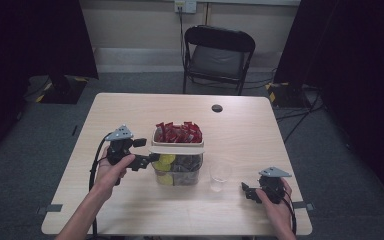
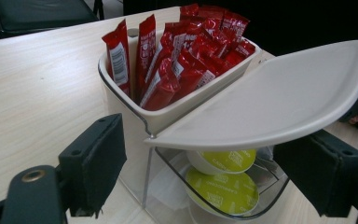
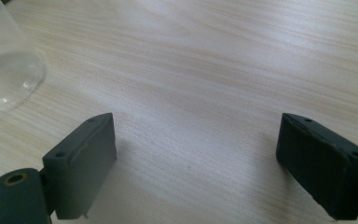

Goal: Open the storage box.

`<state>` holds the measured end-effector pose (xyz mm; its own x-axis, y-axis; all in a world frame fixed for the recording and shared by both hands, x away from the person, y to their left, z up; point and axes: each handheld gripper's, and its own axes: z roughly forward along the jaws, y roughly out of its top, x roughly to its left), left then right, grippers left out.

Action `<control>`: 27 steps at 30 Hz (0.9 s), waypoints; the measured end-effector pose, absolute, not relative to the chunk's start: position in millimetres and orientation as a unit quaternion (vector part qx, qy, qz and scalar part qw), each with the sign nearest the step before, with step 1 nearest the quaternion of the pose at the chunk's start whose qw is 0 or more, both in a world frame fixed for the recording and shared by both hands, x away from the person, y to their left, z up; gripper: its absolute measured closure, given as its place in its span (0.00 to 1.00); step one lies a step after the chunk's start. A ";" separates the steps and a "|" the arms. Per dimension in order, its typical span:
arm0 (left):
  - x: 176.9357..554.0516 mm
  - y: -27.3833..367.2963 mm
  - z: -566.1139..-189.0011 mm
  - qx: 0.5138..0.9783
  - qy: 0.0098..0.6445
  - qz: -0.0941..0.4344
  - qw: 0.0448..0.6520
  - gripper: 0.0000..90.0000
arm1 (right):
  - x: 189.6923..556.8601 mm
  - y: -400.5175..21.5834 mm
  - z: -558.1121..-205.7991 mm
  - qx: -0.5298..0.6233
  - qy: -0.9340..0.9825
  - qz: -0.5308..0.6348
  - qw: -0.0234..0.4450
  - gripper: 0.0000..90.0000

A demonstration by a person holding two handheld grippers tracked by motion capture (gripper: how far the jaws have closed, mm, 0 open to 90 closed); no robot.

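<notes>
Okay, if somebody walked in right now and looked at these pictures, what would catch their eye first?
Most likely the bright red sachets, packed upright in the cream top tray of the clear container at the middle of the table. Next, the yellow-green capsules in its clear lower part, under the cream lid, with the left gripper open right at the container's side. The right gripper rests open near a clear cup.

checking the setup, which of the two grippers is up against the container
The left gripper: its open jaws reach the clear container just under the beige lid. The right gripper rests apart on the table, beyond the plastic cup.
</notes>
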<state>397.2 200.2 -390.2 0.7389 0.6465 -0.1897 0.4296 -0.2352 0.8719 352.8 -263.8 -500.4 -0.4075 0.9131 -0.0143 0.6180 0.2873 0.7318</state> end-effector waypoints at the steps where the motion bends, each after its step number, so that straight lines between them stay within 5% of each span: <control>1: 398.0 200.7 -390.1 0.777 0.346 0.104 0.515 0.19 | 352.8 -263.8 -500.4 0.497 0.771 0.331 0.223 0.13; 27: 415.3 201.6 -381.1 0.773 0.350 0.113 0.516 0.17 | 352.8 -263.8 -500.4 0.497 0.771 0.331 0.223 0.13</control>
<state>415.3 201.6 -381.1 0.7292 0.6586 -0.1859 0.4243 -0.2221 0.8779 352.8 -263.8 -500.4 -0.4070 0.9133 -0.0144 0.6183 0.2871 0.7316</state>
